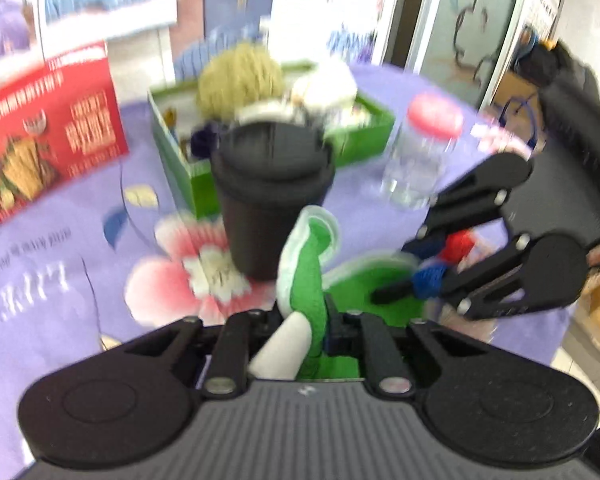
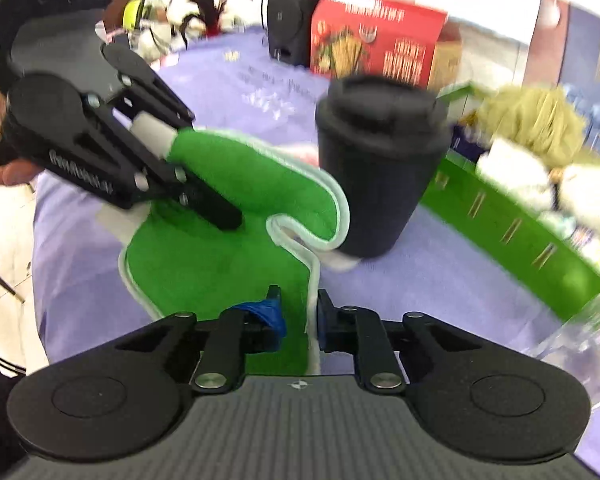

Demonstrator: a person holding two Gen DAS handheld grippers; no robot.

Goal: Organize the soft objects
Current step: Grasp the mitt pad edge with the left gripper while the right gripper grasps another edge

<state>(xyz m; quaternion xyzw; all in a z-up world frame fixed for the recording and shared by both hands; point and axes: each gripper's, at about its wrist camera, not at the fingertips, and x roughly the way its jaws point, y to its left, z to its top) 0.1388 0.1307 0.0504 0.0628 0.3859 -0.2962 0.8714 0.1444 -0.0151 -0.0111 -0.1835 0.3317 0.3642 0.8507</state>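
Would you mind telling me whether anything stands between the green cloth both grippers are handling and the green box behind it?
Yes. The black lidded cup stands directly between the green cloth and the green box, and the cloth's raised fold touches the cup's base. The left gripper pinches one end, while the right gripper straddles the cloth's near edge.

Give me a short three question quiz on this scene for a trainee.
1. True or false: the left gripper holds the green cloth.
2. What stands nearest the cloth? A) black cup B) red box C) jar
3. Fill in: the yarn ball sits in the green ____.

Key: 1 true; 2 A; 3 box. The right gripper straddles the cloth edge; whether it is shut is unclear.
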